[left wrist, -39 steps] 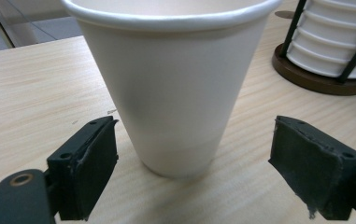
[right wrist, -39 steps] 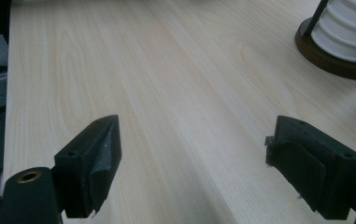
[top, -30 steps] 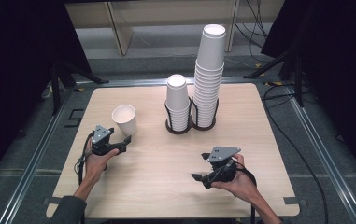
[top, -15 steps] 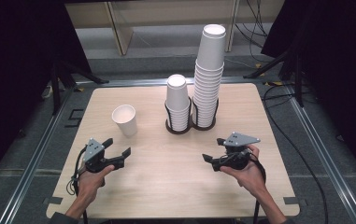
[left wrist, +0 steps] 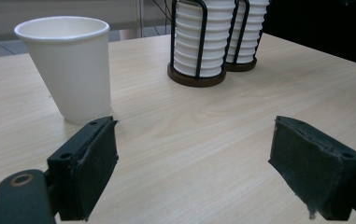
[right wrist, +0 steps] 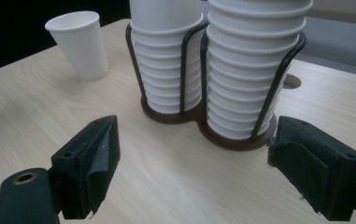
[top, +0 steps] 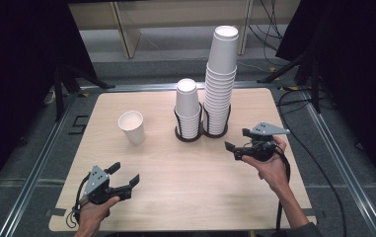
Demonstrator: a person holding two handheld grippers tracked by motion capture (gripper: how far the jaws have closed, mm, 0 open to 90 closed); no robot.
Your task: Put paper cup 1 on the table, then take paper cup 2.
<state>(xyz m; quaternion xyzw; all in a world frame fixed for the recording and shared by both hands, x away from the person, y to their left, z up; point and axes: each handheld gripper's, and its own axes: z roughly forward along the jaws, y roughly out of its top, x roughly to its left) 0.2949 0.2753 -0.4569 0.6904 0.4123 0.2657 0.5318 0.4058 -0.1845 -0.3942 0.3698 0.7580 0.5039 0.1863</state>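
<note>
A single white paper cup (top: 131, 126) stands upright on the wooden worktop (top: 190, 187), toward its left edge and well apart from everything else. Near the far edge, at the middle, a dark double wire holder (top: 203, 129) carries two stacks of cups side by side: the short stack (top: 187, 106) on the left and the tall stack (top: 220, 79) touching it on the right — both cut off at the top in the two gripper views. The left tool (top: 124, 177) hovers near the near-left corner, jaws spread wide, holding nothing. The right tool (top: 238, 140) sits toward the right edge just beside the holder, jaws likewise spread and empty; the holder's base is partly hidden behind one jaw in the right gripper view.
</note>
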